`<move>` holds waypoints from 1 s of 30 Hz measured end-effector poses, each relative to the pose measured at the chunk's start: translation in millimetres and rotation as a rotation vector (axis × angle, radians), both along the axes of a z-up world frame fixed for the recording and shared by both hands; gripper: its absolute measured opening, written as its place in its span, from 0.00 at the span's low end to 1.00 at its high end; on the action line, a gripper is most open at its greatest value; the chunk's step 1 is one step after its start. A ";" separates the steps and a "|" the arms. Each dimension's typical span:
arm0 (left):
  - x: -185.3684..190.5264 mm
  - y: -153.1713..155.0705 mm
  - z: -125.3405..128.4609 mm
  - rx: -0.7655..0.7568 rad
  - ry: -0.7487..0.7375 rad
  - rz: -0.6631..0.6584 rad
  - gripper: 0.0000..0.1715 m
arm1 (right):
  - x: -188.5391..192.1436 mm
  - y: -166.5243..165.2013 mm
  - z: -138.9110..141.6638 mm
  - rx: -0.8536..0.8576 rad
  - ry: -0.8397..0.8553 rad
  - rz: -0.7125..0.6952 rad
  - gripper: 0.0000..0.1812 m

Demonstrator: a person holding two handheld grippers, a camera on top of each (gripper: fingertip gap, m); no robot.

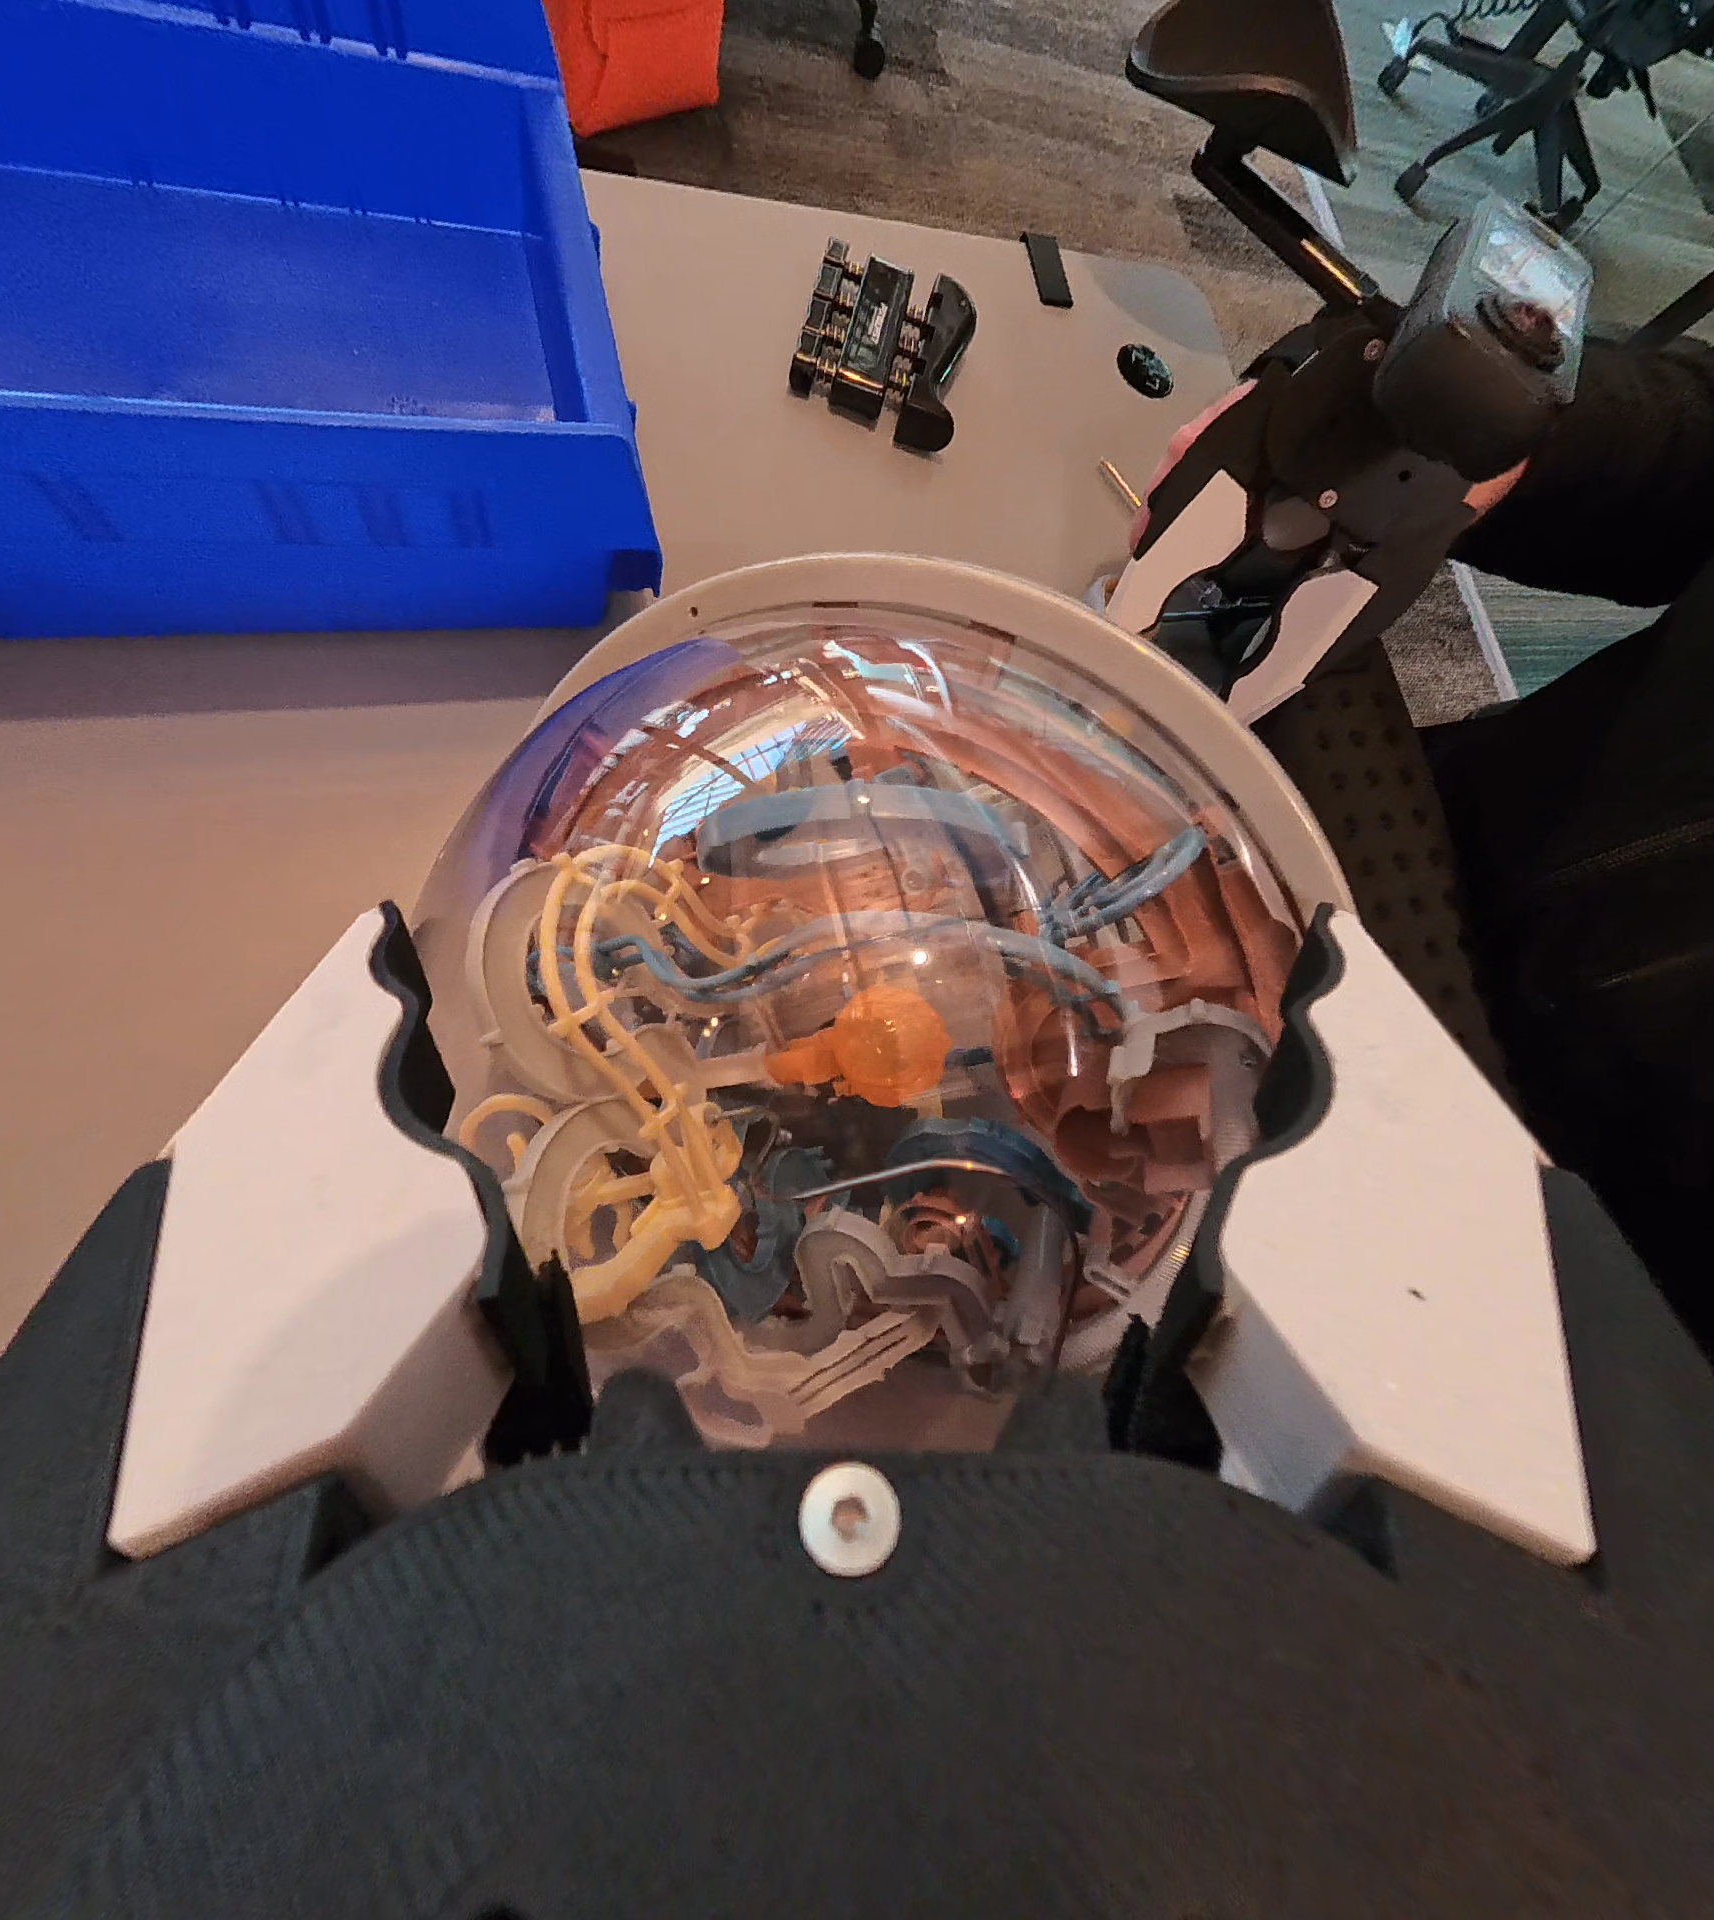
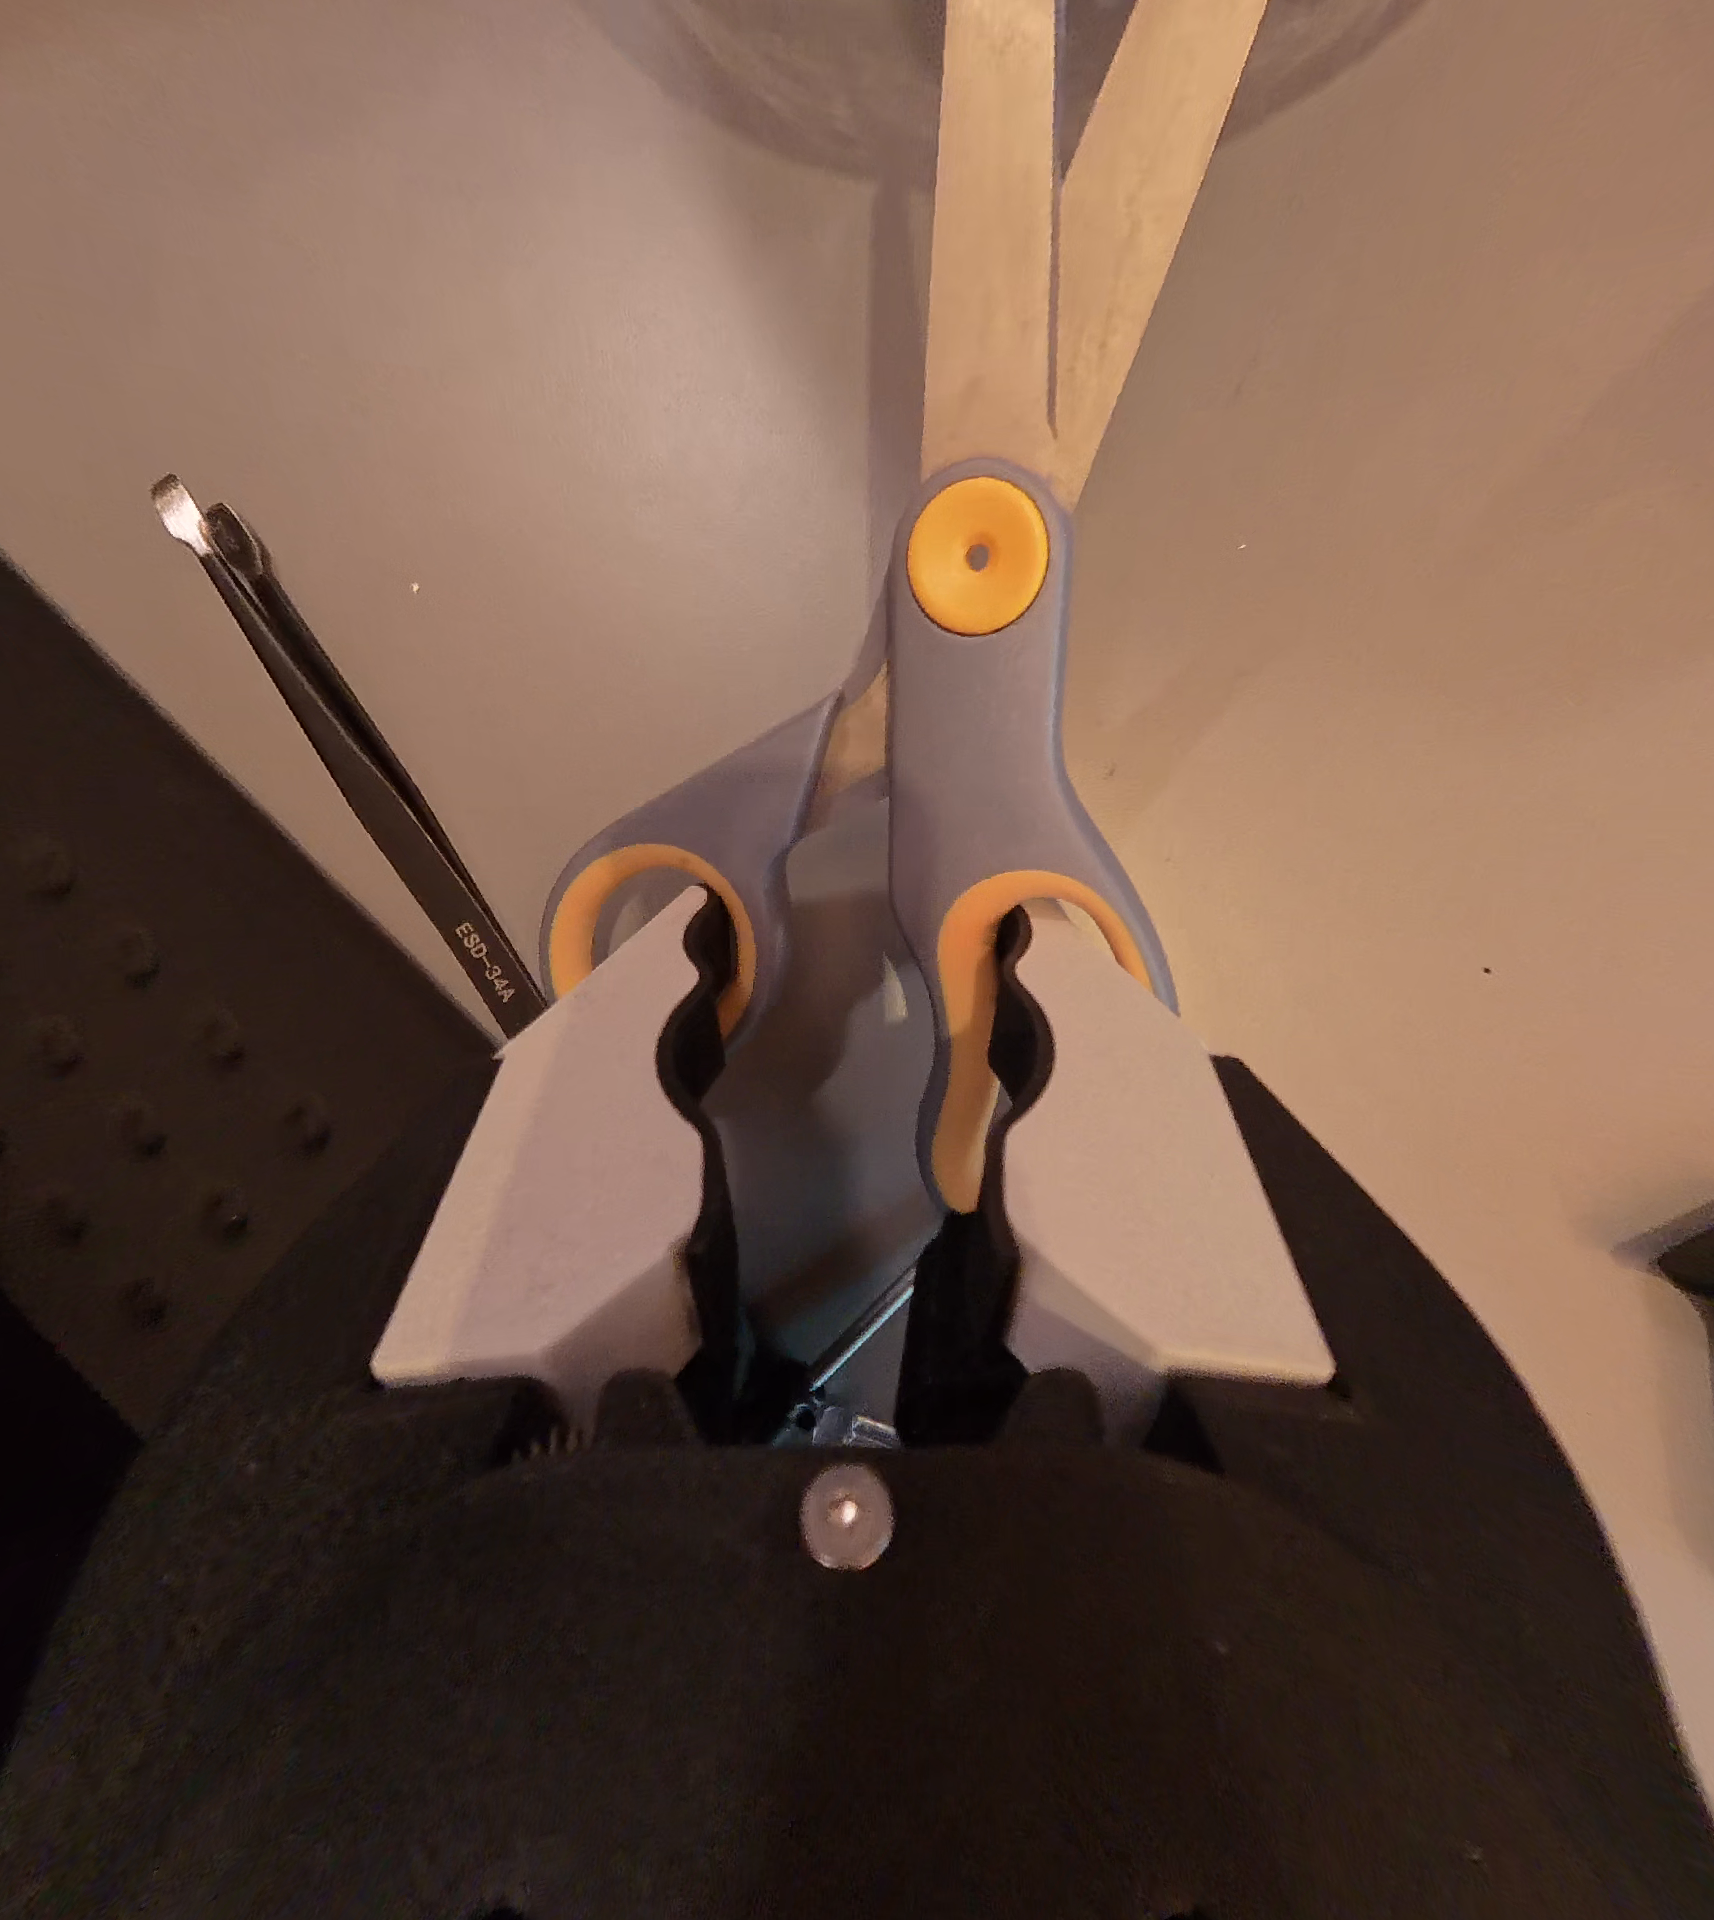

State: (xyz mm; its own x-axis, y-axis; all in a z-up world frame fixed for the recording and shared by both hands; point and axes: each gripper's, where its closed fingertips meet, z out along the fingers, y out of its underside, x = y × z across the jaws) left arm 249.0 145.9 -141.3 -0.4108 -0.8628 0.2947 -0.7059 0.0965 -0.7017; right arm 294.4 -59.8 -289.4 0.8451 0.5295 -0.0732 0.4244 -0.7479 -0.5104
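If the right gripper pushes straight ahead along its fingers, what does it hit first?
The right gripper already has its fingers in the scissors' handle loops, so it meets those first; beyond the blades a grey rounded object, depth unclear.

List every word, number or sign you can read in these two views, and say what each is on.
Black tweezers: a short white printed code on one arm, sharp, not copied here.
Black gadget on the table: a label, too small to read.
Scissors in the right gripper, clear ball in the left gripper: no writing visible.
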 end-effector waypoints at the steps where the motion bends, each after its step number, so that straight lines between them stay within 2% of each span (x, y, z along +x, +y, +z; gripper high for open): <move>1: 0.2 -0.1 -0.1 0.000 0.002 0.002 0.90 | -0.1 0.1 0.1 -0.001 -0.002 -0.001 0.26; 17: 3.2 -9.0 -2.5 0.071 0.030 0.001 0.91 | 6.6 -7.7 0.0 -0.062 -0.053 0.013 0.26; 23: 9.7 -23.6 -4.4 0.171 0.066 0.002 0.91 | 18.6 -22.3 0.7 -0.165 -0.115 0.049 0.25; 30: 12.6 -29.0 -5.7 0.207 0.081 0.010 0.92 | 24.5 -27.2 1.9 -0.239 -0.121 0.092 0.25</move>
